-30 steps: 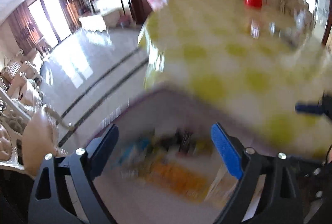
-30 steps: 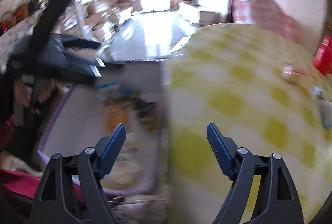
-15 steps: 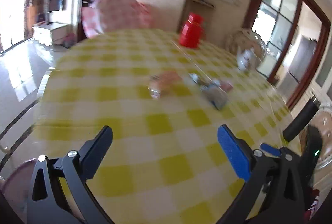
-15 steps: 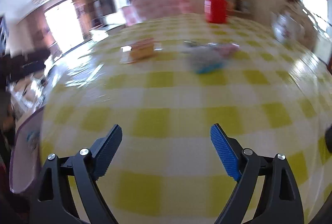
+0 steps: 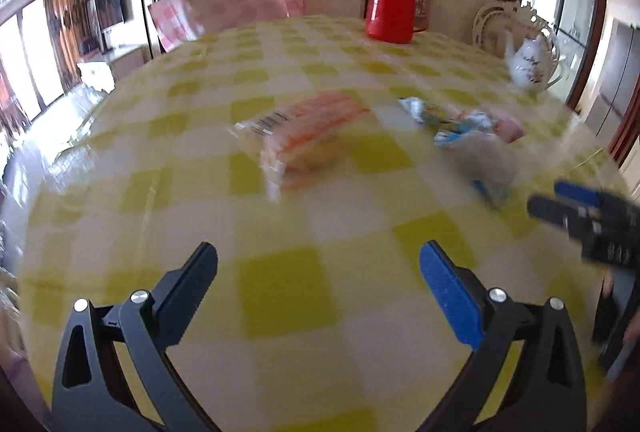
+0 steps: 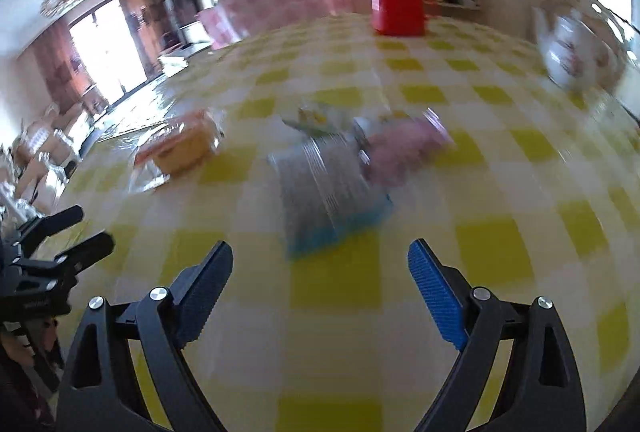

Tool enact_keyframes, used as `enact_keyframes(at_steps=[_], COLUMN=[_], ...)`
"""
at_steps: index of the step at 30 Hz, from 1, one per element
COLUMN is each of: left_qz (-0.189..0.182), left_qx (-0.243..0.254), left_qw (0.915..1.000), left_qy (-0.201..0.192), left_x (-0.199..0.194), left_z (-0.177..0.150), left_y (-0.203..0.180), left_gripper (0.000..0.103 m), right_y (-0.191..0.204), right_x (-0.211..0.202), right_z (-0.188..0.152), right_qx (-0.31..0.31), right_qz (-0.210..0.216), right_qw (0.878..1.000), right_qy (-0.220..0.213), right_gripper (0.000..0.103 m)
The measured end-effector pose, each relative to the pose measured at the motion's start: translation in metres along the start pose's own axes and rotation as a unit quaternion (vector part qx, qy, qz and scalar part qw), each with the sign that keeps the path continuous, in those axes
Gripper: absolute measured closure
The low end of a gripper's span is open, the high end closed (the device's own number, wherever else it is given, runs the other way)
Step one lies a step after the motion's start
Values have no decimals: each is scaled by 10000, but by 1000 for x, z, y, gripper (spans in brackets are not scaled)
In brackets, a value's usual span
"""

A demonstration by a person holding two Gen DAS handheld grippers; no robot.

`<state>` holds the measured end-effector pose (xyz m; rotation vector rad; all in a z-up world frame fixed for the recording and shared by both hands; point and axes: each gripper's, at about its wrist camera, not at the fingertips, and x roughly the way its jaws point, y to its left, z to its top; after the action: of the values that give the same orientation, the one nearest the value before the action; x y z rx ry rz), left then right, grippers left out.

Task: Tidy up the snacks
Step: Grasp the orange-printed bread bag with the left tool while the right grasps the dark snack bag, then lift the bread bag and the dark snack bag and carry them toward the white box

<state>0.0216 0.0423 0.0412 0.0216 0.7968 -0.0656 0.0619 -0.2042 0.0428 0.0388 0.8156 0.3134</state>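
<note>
Left claw (image 5: 318, 274) gapes wide, empty. Right claw (image 6: 320, 272) empty too, jaws opening. Just ahead of it, frame centre, the silver-and-blue foil snack pouch (image 6: 326, 188) lies flat on the yellow-checked tabletop (image 6: 400, 332): probably light, crinkly, slippery. Pinch a sealed edge.

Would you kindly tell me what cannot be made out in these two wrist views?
- Orange-striped snack packet: print lost to motion blur in both views.
- Silver-and-blue packet: label smeared by blur; it overlaps the pink packet, so that one's outline is unclear.
- Right tongs in the left view: blurred and cut off by the frame edge.
- Teapot: pattern blurred.
</note>
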Motion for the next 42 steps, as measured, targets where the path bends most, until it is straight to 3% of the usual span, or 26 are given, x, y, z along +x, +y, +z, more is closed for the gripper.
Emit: enact_keyframes(at_steps=[6,7,9,10,15,19,21,23,25,26,27,30,34,38,42], left_qz=[87,81,50,38,-354,-479,-670,-772,-1019,-1117,-1042,-426,14,240,299], left_qx=[217,317,580,691,1384,2148,2216,2075,1670,1418,1323,1152,828,658,694], left_qw=[9997,9994,9983,9976,9893,9735,9686,9699,9767,9805,9829,9918,9960,9905,9789], left_qy=[94,63,43,34,293,618,904,1014,880,776,745,350,-327,-1181,-1900], left_x=[12,14,21,26,65,99,118,131,131,126,123,104,56,-14,-88], left_z=[29,36,52,59,91,99,98,93,91,91,90,81,75,72,72], left_y=[44,47,48,47,27,2,-4,-6,0,3,3,-7,-33,-67,-96], left_gripper=[2,2,2,2,2,2,2,2,27,52,56,57,57,57,57], right_y=[16,16,13,13,12,6,9,14,16,15,14,13,15,16,27], right_x=[53,60,59,55,29,10,3,-2,-4,-3,-3,-4,-11,-34,-91], right_z=[29,28,28,25,0,-16,-22,-25,-26,-26,-25,-25,-25,-30,-40], right_qx=[-600,-700,-705,-696,-592,-249,-193,-263,-252,-247,-210,-172,-178,-6,55], right_qz=[-370,-475,-574,-570,-412,-217,-180,-181,-117,-89,-82,-85,-231,-444,-790], right_qw=[9970,9953,9949,9952,9968,9990,9993,9993,9995,9995,9996,9997,9996,9981,9891], right_qy=[329,469,448,386,354,311,255,203,165,179,192,162,-36,-429,-1244], right_gripper=[16,22,47,50,51,51,51,51,51,51,51,51,51,51,51])
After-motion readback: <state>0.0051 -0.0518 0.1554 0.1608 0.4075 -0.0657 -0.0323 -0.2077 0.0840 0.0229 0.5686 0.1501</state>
